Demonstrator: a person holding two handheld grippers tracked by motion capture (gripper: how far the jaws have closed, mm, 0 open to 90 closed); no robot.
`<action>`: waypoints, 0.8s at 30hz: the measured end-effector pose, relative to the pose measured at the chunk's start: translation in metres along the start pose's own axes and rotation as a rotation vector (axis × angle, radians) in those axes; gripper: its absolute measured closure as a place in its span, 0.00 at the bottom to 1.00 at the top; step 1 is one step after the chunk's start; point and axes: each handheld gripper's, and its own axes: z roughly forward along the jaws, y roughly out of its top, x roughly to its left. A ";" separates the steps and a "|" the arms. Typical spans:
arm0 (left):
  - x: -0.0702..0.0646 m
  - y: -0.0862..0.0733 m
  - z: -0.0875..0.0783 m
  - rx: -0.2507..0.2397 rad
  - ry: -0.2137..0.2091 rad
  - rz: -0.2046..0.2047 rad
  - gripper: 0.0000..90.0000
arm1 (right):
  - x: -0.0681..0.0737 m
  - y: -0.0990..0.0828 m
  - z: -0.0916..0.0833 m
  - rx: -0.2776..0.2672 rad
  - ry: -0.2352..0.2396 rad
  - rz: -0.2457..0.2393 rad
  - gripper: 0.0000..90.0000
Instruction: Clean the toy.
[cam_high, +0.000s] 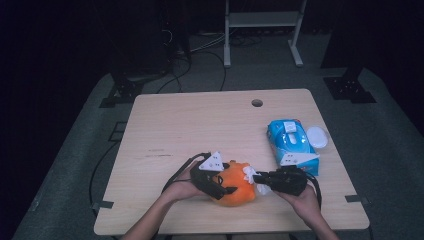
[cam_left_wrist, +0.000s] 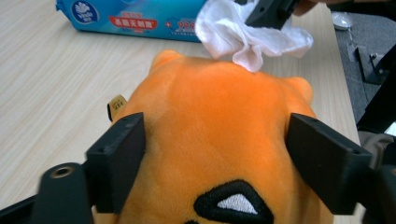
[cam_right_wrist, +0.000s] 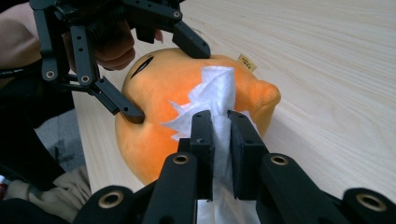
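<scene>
Orange plush toy at the near edge of the wooden table, squeezed from both sides while a white wipe touches its top.

The left gripper clamps the plush between its jaws; the right gripper comes in from the opposite side, pinching the wipe. A blue wipes pack lies just behind on the right, with a small white lid beside it.
</scene>
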 end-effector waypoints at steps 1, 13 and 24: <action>-0.001 -0.001 0.001 0.006 0.002 0.010 0.26 | 0.001 0.000 0.000 0.003 -0.006 -0.005 0.89; 0.005 0.009 -0.010 -0.040 0.031 0.011 0.64 | -0.005 0.004 -0.015 -0.055 -0.043 0.008 0.89; 0.040 0.016 -0.026 -0.045 0.198 0.016 0.62 | -0.011 0.006 -0.021 -0.051 -0.099 -0.007 0.89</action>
